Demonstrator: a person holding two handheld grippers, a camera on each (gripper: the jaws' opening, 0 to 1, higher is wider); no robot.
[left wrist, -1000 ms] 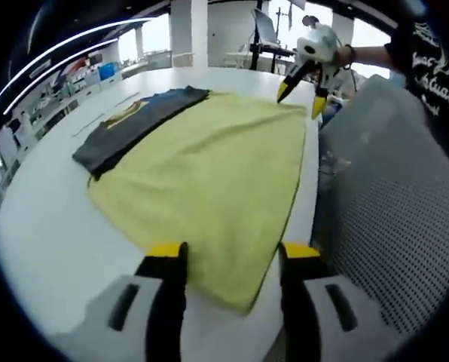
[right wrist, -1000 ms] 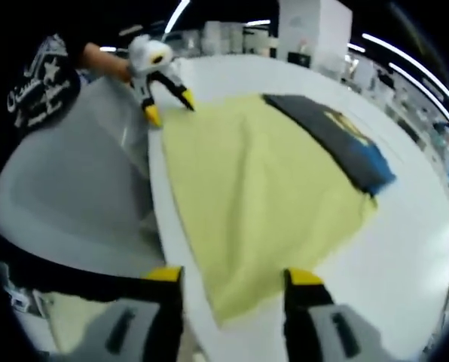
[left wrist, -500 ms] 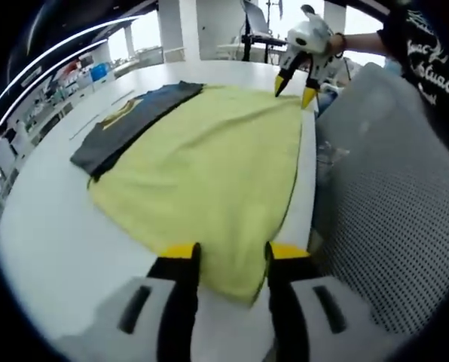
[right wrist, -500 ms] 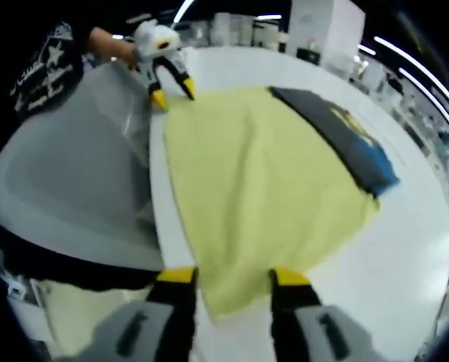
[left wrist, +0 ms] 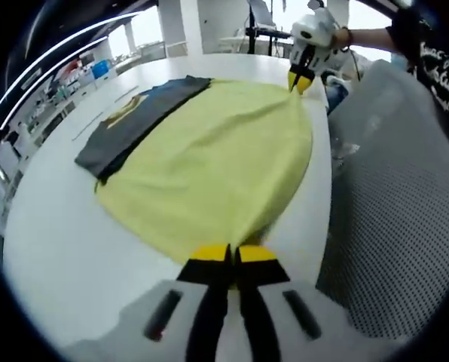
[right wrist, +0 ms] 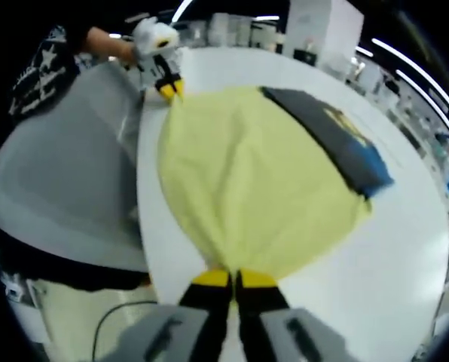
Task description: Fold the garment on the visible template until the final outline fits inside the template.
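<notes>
— Both grippers are clenched on the yellow cloth (left wrist: 209,166), one at each near corner. How does the wider scene sit?

— The white table (left wrist: 51,249) bears everything. On it the cloth lies spread, its middle flat, its two gripped corners drawn to points so the near edge bows between them. In the left gripper view the left gripper (left wrist: 232,256) has its yellow-tipped jaws pressed together on the corner nearest that camera, and the right gripper (left wrist: 300,79) shows far off at the top, jaws together on the opposite corner.

— And from the other side?

— The right gripper view mirrors it: the right gripper (right wrist: 233,279) pinches the corner at the bottom, and the left gripper (right wrist: 168,89) bites the far corner near the top left, with a hand (right wrist: 119,49) behind it. The cloth (right wrist: 247,181) runs between them.

— Where is the garment?

— The dark shirt (left wrist: 134,121) lies flat along the cloth's far edge, away from the person, touching it; whether the cloth overlaps it cannot be told. It has a yellow print, and in the right gripper view the shirt (right wrist: 330,143) shows a blue patch at one end.

— Anything beside the table?

— A grey mesh chair (left wrist: 390,226) stands just off the table edge, on the person's side.
</notes>
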